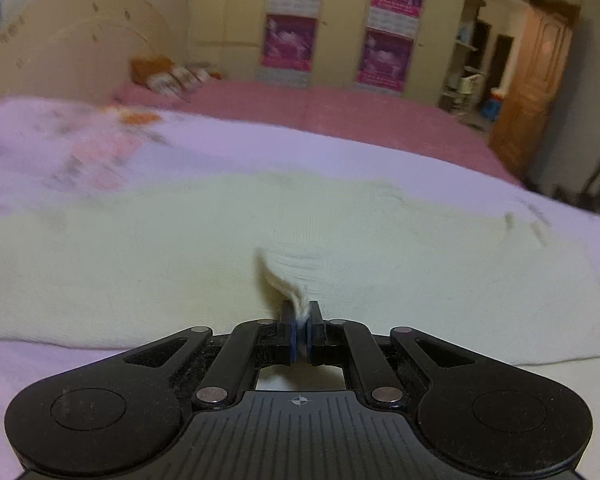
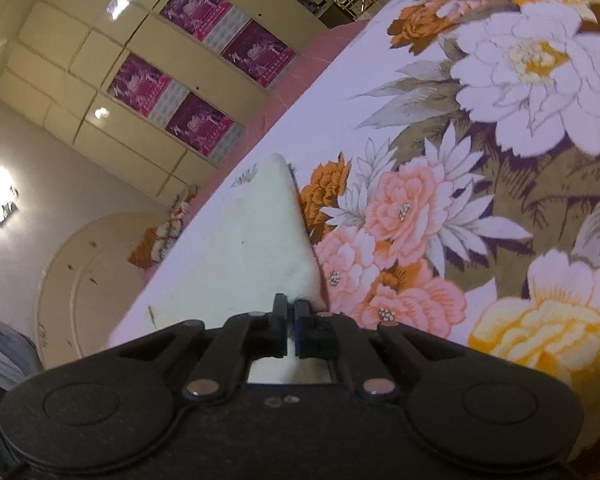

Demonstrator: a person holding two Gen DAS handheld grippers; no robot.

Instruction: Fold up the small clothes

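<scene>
A pale cream garment (image 1: 228, 256) lies spread across the flowered bed sheet (image 1: 80, 152). My left gripper (image 1: 300, 316) is shut on a pinched fold of the garment's near edge, which rises into the jaws. In the right wrist view the same cream garment (image 2: 252, 248) stretches away as a narrow wedge. My right gripper (image 2: 291, 308) is shut on its near edge, low over the sheet (image 2: 480, 128).
A pink bedspread (image 1: 340, 116) covers the far part of the bed. A cream headboard (image 1: 72, 48) and pillows (image 1: 172, 76) are at the far left. Cupboards with purple posters (image 1: 340, 28) line the back wall. A wooden door (image 1: 536, 92) stands at the right.
</scene>
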